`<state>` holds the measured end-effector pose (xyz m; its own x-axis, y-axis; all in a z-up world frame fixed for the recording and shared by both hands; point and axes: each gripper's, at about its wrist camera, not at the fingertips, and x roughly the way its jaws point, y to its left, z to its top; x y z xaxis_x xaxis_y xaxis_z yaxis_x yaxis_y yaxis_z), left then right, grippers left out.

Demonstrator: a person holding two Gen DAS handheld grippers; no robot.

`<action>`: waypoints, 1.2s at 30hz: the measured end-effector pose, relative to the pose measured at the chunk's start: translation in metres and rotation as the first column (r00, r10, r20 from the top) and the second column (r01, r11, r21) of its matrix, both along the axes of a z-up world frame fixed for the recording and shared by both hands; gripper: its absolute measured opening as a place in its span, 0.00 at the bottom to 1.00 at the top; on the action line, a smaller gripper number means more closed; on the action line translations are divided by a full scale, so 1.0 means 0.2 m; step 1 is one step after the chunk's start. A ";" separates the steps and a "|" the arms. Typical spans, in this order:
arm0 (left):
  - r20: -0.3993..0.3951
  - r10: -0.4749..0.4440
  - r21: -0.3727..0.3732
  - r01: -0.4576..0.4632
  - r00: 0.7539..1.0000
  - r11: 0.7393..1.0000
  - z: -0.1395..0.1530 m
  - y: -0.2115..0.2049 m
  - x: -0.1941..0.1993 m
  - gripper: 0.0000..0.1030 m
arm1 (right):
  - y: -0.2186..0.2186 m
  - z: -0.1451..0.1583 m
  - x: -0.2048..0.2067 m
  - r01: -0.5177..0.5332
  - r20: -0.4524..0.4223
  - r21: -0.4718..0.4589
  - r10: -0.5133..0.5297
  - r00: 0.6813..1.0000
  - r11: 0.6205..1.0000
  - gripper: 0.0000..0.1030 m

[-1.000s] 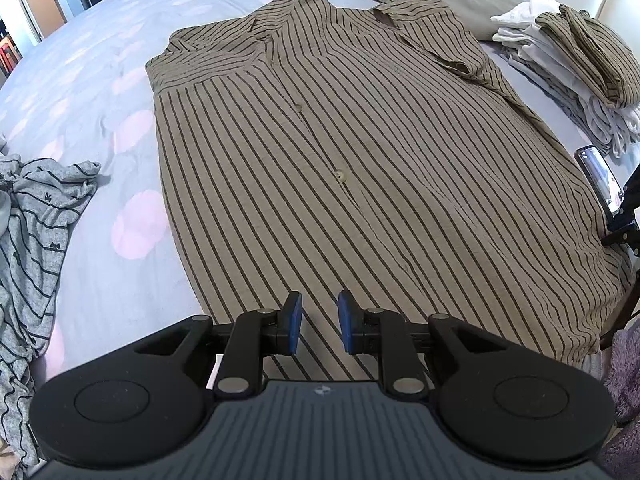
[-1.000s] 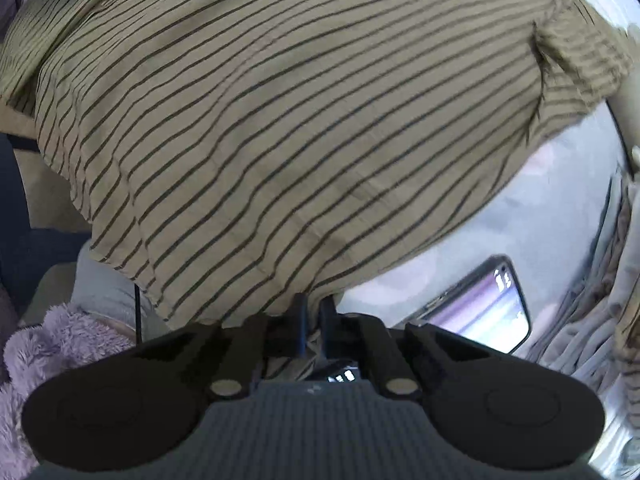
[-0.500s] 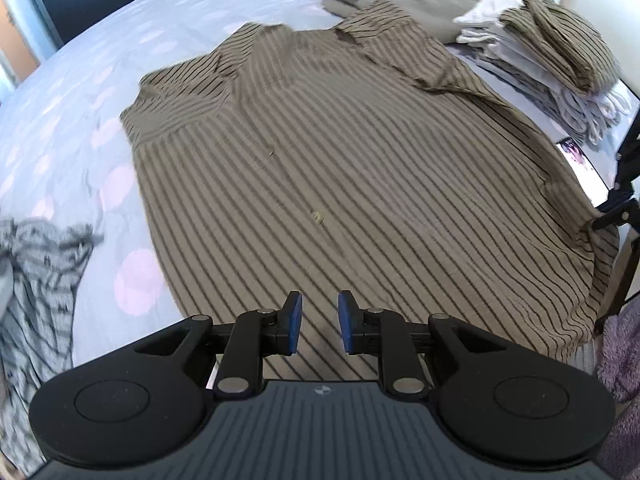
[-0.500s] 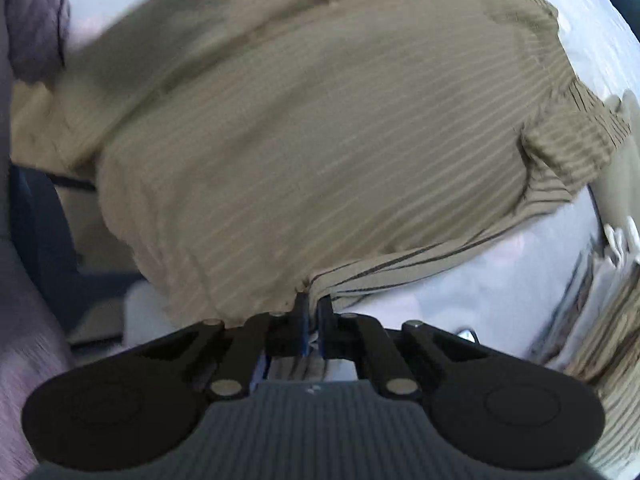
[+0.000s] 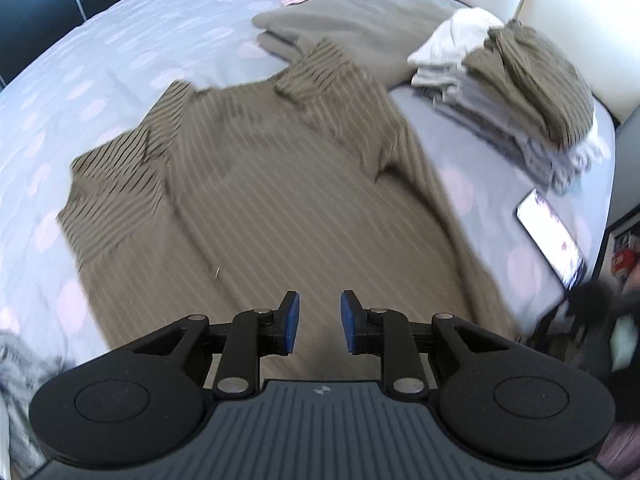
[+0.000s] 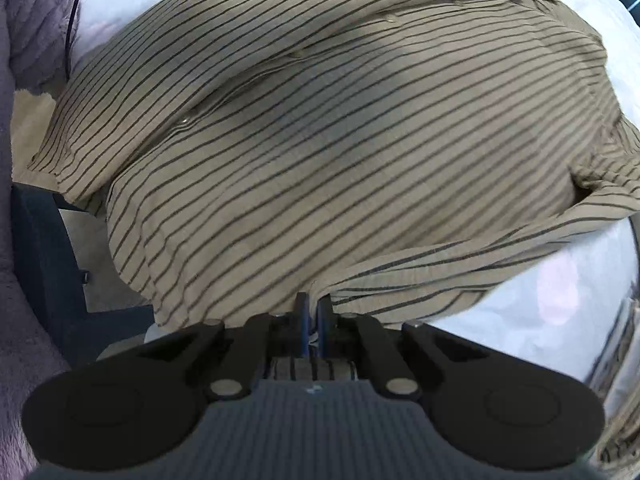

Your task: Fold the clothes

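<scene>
An olive striped shirt (image 5: 256, 216) lies spread on the pale lilac bed, collar at the far end. My left gripper (image 5: 319, 312) hovers above its lower hem; its jaws are opening and nothing is between the blue pads. In the right wrist view the same striped shirt (image 6: 320, 140) fills the picture, bulging upward. My right gripper (image 6: 313, 304) is shut on the shirt's side edge, and the fabric rises in a fold from the pinch.
A stack of folded clothes (image 5: 508, 92) sits at the far right by the headboard, beside a grey folded blanket (image 5: 352, 20). A lit phone (image 5: 552, 240) lies near the bed's right edge. A grey patterned garment (image 5: 16, 360) lies at the left. A purple fleece (image 6: 24, 240) hangs beside the bed.
The left gripper has pulled back and risen, so the shirt looks smaller and farther. The right gripper has lifted the shirt's edge and drawn it inward, uncovering more of the phone.
</scene>
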<state>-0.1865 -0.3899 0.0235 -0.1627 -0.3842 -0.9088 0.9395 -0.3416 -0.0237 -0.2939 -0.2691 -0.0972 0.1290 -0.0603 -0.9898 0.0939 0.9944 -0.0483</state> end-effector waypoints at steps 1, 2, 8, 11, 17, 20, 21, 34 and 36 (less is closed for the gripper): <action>-0.008 -0.001 -0.001 0.001 1.000 1.000 0.01 -0.06 -0.02 0.20 | 0.00 -0.02 0.01 -0.007 -0.006 -0.003 0.007 1.000 1.000 0.04; -0.019 -0.003 0.001 0.003 1.000 1.000 0.01 -0.12 -0.04 0.20 | 0.00 -0.05 0.02 -0.011 -0.017 -0.007 0.010 1.000 1.000 0.04; -0.066 0.004 0.037 -0.001 0.998 0.999 -0.01 -0.52 -0.20 0.24 | -0.03 -0.12 0.05 -0.043 -0.033 0.009 0.043 0.999 0.999 0.05; -0.023 0.009 0.058 -0.008 1.000 0.998 -0.03 -0.72 -0.30 0.24 | -0.04 -0.13 0.04 -0.073 -0.027 0.016 0.073 0.997 0.997 0.05; 0.002 0.008 0.043 -0.009 1.000 0.999 -0.07 -1.03 -0.47 0.26 | -0.04 -0.15 0.03 -0.135 -0.013 0.017 0.135 0.991 0.991 0.05; -0.033 0.018 0.036 -0.017 0.999 0.999 -0.10 -1.16 -0.53 0.28 | -0.03 -0.14 0.03 -0.167 -0.011 0.013 0.167 0.986 0.986 0.05; -0.036 0.020 0.031 -0.019 0.999 0.999 -0.12 -1.19 -0.55 0.28 | -0.03 -0.14 0.03 -0.174 -0.010 0.014 0.174 0.985 0.985 0.05; 0.014 0.061 0.046 -0.061 0.998 0.997 -0.39 -1.39 -0.75 0.28 | -0.09 -0.12 0.02 -0.174 0.003 0.039 0.174 0.985 0.984 0.05; 0.070 0.087 0.037 -0.090 0.994 0.995 -0.42 -1.40 -0.76 0.12 | -0.10 -0.12 0.02 -0.171 0.004 0.040 0.171 0.985 0.984 0.05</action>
<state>-0.3388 -0.6704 -0.0608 -0.0670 -0.3578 -0.9314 0.9660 -0.2569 0.0292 -0.2901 -0.2881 -0.1212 0.1341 0.0024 -0.9910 -0.0777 0.9969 -0.0081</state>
